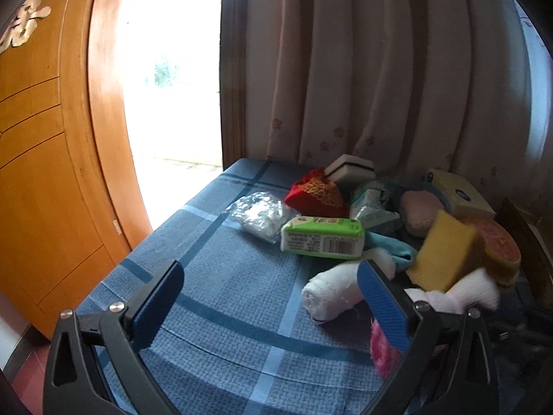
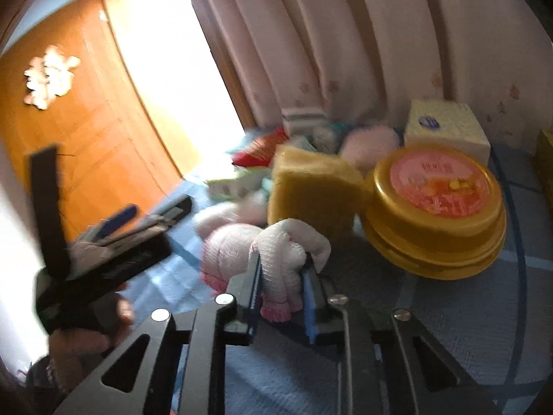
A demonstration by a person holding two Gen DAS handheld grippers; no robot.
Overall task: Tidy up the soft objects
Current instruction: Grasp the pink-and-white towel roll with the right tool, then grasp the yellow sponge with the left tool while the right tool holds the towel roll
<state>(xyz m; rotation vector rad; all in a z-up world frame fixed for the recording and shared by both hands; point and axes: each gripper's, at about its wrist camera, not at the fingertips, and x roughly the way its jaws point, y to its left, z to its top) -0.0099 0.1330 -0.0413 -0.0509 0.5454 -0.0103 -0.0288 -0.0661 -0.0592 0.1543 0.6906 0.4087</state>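
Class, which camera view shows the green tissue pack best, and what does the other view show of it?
The left wrist view. There the green tissue pack lies sharp and nearly whole on the blue cloth, barcode visible. In the right wrist view it is only a blurred pale-green strip, partly hidden behind the yellow sponge.

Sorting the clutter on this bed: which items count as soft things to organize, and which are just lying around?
Job: white-pink towel gripped by right tool; rolled white cloth; yellow sponge; pink puff; red pouch.
Lying about: gold tin; tissue box; green pack.

Glossy gold tin (image 2: 435,207), porous yellow sponge (image 1: 444,254), woven checked tablecloth (image 1: 221,266).
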